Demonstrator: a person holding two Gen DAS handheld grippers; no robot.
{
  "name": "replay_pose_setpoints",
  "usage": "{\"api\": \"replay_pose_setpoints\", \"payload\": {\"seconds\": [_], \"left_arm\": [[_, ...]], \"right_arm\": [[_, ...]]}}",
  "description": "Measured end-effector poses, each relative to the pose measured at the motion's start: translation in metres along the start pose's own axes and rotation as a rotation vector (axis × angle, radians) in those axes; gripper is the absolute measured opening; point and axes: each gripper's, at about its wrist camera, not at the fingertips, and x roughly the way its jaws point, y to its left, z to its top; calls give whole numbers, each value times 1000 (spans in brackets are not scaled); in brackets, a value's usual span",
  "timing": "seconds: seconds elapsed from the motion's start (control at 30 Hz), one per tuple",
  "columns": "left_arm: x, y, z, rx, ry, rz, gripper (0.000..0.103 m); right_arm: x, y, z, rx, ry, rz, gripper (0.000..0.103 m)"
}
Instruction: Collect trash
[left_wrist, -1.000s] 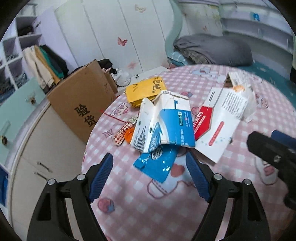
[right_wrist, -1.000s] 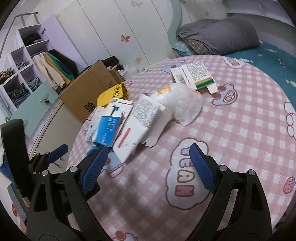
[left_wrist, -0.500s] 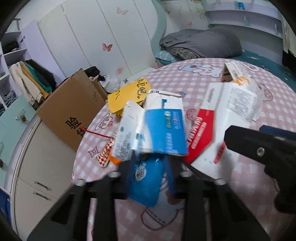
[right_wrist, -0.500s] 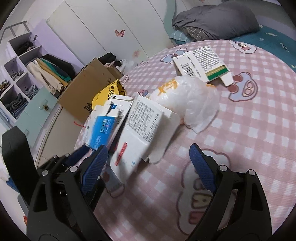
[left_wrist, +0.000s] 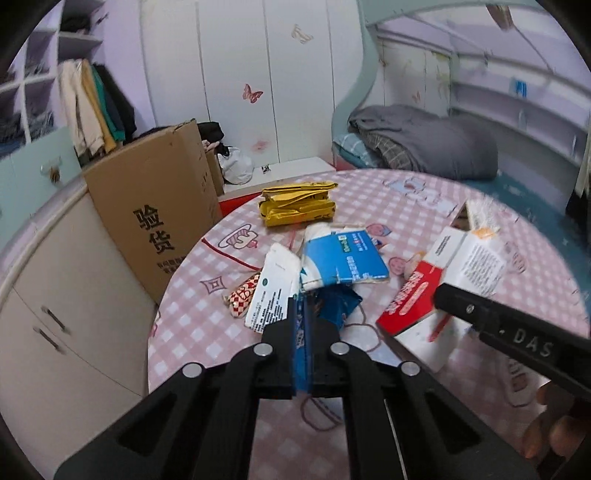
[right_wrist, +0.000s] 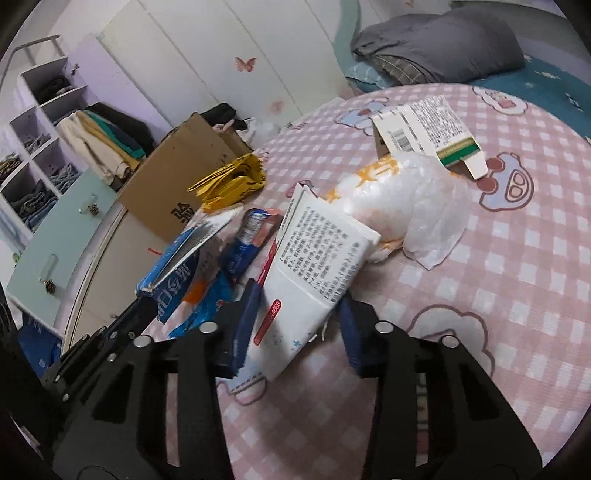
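Trash lies on a round table with a pink checked cloth (left_wrist: 369, 206). My left gripper (left_wrist: 306, 314) is shut on a blue foil wrapper (left_wrist: 334, 304), which also shows in the right wrist view (right_wrist: 218, 291). A blue and white carton (left_wrist: 343, 262) lies just beyond it. My right gripper (right_wrist: 295, 317) has its jaws closing around the near end of a white and red flattened box (right_wrist: 314, 266), pads not visibly pressing. That box shows in the left wrist view (left_wrist: 439, 280). A white plastic bag (right_wrist: 402, 206) lies behind it.
A yellow mailer (left_wrist: 299, 203) lies at the table's far side. A white and green box (right_wrist: 424, 136) lies far right. A red patterned wrapper (left_wrist: 242, 295) lies left. An open brown cardboard box (left_wrist: 155, 206) stands beside the table's left edge, by white cabinets (left_wrist: 55, 314).
My left gripper moved forward and shut on the blue wrapper. My right gripper moved forward to the white and red box and its jaws narrowed around it.
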Motion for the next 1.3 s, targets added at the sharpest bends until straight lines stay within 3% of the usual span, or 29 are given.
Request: {"api": "replay_pose_setpoints", "payload": {"seconds": [0.13,0.33,0.63,1.03,1.3], "left_arm": [[-20,6,-5,-44,-28,-27,3],[-51,17,-7,-102,-85,-44,3],[-83,37,-19,-168,-118,-106,2],[-101,76,-31,-283,-140,-108,2],[-106,91,-26,-310,-160,-123,0]], "right_arm": [[-17,10,-3,-36,-12,27,22],[-38,27,-8,-78,-30,59,13],[-58,63,-16,-134,-36,126,11],[-51,106,-19,-216,-18,155,10],[-52,109,-13,-221,-26,160,10]]}}
